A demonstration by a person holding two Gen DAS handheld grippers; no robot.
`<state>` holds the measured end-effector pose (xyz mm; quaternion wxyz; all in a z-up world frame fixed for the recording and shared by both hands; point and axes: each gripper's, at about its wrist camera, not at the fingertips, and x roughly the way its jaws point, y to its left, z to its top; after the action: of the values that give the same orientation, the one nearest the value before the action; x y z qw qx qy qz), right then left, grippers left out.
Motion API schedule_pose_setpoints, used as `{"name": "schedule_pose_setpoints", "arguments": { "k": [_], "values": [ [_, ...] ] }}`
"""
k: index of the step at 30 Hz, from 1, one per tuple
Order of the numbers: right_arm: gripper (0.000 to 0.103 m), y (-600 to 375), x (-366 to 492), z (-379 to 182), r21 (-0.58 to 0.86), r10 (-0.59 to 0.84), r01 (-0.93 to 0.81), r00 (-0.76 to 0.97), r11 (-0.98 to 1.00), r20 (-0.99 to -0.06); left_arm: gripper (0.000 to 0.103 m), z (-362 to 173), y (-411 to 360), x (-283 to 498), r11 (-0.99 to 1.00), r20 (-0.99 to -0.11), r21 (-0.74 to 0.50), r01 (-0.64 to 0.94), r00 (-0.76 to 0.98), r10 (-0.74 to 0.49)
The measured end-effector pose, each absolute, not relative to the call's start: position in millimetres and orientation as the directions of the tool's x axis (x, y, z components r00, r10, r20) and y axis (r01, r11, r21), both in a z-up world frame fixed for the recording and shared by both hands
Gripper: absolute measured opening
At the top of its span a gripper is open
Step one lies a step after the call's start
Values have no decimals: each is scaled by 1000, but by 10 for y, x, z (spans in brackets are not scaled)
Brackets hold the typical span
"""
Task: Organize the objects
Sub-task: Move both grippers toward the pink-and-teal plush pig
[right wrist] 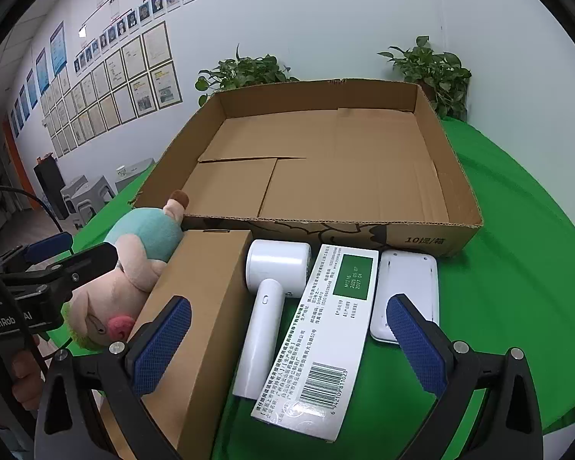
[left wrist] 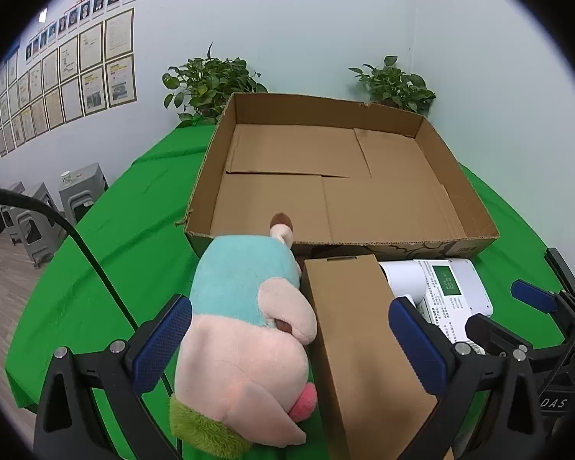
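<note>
A wide, shallow cardboard tray point(left wrist: 456, 243) point(right wrist: 421, 237) stands with nothing in it on the green cloth. In front of it lies a row of objects: a pink and teal plush toy point(left wrist: 245, 329) point(right wrist: 142, 253), a brown carton point(left wrist: 360, 329) point(right wrist: 207, 299), a white handheld device point(right wrist: 268, 299), a long white box with a green label and barcode point(right wrist: 326, 329) and a flat white slab point(right wrist: 406, 291). My left gripper point(left wrist: 287, 341) is open above the plush toy and carton. My right gripper point(right wrist: 287, 339) is open above the white device and labelled box, holding nothing.
Two potted plants point(left wrist: 211, 84) point(left wrist: 395, 84) stand behind the tray against the wall. Grey stools point(left wrist: 80, 188) sit on the floor at left. The green cloth point(right wrist: 517, 207) falls away at the round table's edge. A hand point(right wrist: 23, 379) holds the left gripper's handle.
</note>
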<state>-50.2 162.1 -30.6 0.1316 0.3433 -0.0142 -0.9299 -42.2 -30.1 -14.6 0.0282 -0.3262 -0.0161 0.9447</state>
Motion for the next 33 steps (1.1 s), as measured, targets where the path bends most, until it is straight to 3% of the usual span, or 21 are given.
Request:
{"name": "schedule_pose_setpoints", "arguments": {
  "k": [19,33],
  "values": [
    [103,1651,-484,-354,101,-235,222,-733,-970,-638,102,-148,-234,-423,-997,-584,-50,-50,-809,70],
    [103,1472,-581,-431,108,-290,292,-709,-950,-643,102,-209,-407,-414,-996,-608,-77,-37,-790,76]
  ]
}}
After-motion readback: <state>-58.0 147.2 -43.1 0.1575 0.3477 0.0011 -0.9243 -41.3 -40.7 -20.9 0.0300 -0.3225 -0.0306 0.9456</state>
